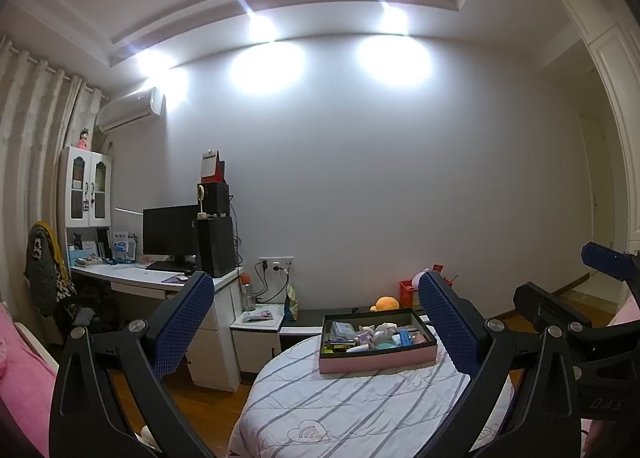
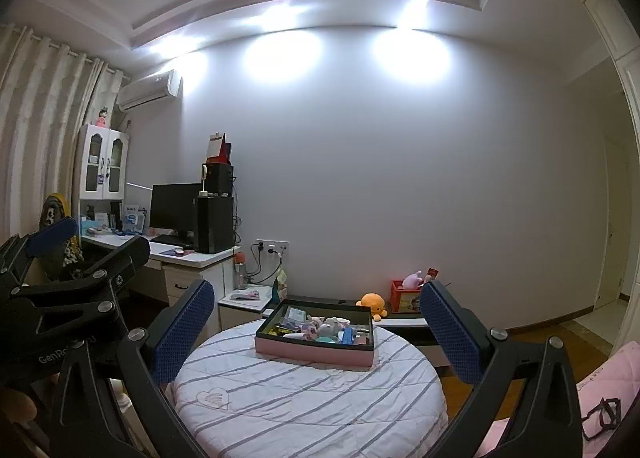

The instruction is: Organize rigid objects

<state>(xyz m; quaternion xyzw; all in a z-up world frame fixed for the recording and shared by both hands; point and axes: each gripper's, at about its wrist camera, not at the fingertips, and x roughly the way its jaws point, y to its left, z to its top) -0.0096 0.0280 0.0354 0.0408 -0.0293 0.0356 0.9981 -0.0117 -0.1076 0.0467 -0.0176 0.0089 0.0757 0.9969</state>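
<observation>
A shallow pink-sided box (image 1: 376, 362) sits flat on the striped round table (image 1: 340, 410), crowded with small items (image 1: 370, 336).

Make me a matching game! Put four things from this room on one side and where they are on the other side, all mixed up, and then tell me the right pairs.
Things
1. pink box
2. orange plush toy
3. black monitor
4. small doll

Places
A. on top of the white cabinet
B. on the white desk
C. on the striped round table
D. on the low ledge by the wall, behind the table

Pairs: 1-C, 2-D, 3-B, 4-A
</observation>
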